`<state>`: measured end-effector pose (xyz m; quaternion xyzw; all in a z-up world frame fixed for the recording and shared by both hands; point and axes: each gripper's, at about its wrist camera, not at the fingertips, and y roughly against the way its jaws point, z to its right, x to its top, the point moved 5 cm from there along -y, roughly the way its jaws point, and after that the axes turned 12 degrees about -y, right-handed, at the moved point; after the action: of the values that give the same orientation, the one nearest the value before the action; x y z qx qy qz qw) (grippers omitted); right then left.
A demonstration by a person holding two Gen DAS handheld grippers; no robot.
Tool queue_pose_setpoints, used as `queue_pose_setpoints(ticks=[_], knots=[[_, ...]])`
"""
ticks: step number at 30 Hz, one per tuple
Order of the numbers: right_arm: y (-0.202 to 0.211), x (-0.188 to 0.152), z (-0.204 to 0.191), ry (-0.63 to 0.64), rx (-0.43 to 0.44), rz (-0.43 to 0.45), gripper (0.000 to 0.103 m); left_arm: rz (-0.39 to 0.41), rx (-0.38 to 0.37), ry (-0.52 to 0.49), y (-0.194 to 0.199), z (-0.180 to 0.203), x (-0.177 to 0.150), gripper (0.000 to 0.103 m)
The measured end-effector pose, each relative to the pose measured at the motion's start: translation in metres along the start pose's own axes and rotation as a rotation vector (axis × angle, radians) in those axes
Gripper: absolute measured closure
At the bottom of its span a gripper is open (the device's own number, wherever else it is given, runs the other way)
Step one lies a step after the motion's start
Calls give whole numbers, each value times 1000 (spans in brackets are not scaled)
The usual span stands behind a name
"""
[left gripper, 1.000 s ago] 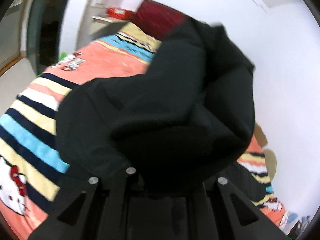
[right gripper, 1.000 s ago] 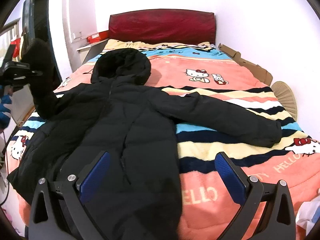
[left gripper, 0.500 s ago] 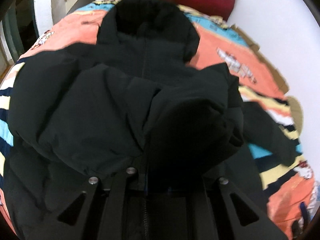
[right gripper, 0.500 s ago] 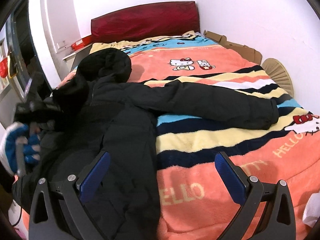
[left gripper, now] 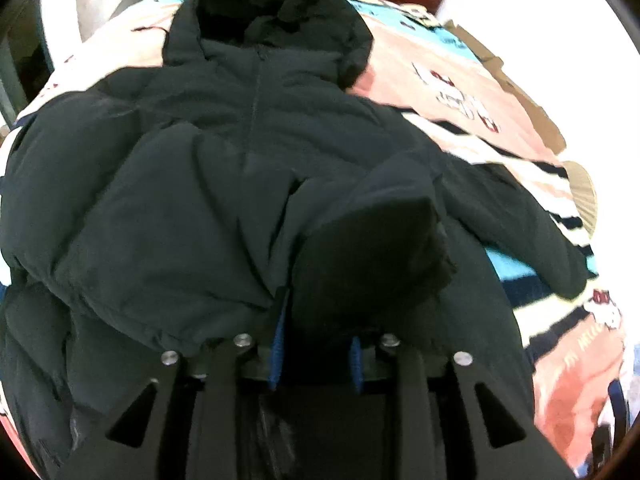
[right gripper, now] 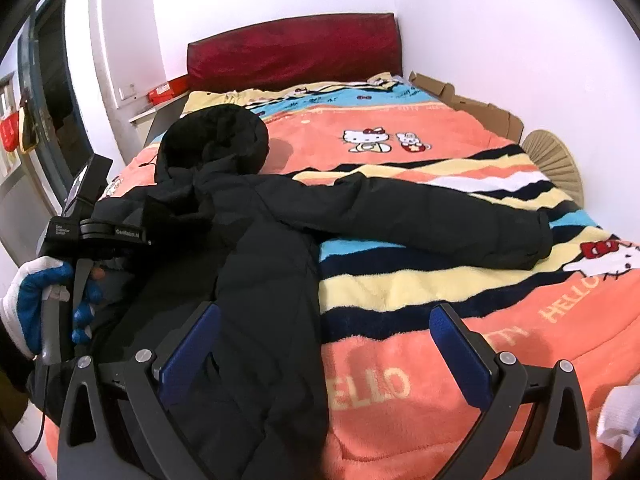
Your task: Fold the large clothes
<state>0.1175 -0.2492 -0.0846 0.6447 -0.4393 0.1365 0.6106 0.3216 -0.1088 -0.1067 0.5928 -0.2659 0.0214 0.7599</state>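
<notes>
A black hooded puffer jacket (right gripper: 256, 240) lies front-up on the bed, hood (right gripper: 216, 136) toward the headboard. Its right sleeve (right gripper: 440, 216) stretches out across the striped blanket. My left gripper (left gripper: 316, 344) is over the jacket's chest (left gripper: 224, 128), its jaws a little apart around the cuff of the left sleeve (left gripper: 372, 248), which is folded across the body. In the right wrist view the left gripper (right gripper: 120, 232) is held by a gloved hand at the jacket's left side. My right gripper (right gripper: 324, 344) is open and empty above the jacket's lower hem.
The bed carries an orange striped Hello Kitty blanket (right gripper: 400, 280) and a dark red headboard (right gripper: 292, 56). Cardboard (right gripper: 468, 104) and a straw fan (right gripper: 556, 160) lie along the right wall. A doorway and small shelf (right gripper: 156, 100) are at the left.
My left gripper has carried the left sleeve from raised at the bed's left side inward and down onto the jacket's chest. My right gripper has stayed open near the hem.
</notes>
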Motion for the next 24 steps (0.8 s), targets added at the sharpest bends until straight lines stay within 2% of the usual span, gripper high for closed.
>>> queue_pose_setpoints(ticks=[5, 8, 9, 11, 15, 18, 22, 24], knots=[[6, -2, -6, -1, -13, 6, 1, 23, -12, -60, 15, 9, -7, 68], [9, -5, -14, 10, -16, 5, 1, 48, -41, -72, 24, 10, -7, 59], [9, -5, -16, 15, -16, 5, 1, 69, -37, -79, 27, 10, -6, 50], [10, -8, -23, 23, -14, 1, 1, 98, -33, -76, 30, 10, -5, 42], [11, -14, -35, 48, -16, -11, 1, 93, -74, -34, 28, 11, -4, 42], [14, -16, -41, 71, -24, -10, 1, 72, -93, -84, 30, 19, -6, 42], [15, -10, -47, 90, -33, -5, 1, 123, -148, -124, 56, 15, -6, 42], [12, -6, -55, 102, -23, -9, 1, 160, -150, -134, 73, 3, -6, 42]])
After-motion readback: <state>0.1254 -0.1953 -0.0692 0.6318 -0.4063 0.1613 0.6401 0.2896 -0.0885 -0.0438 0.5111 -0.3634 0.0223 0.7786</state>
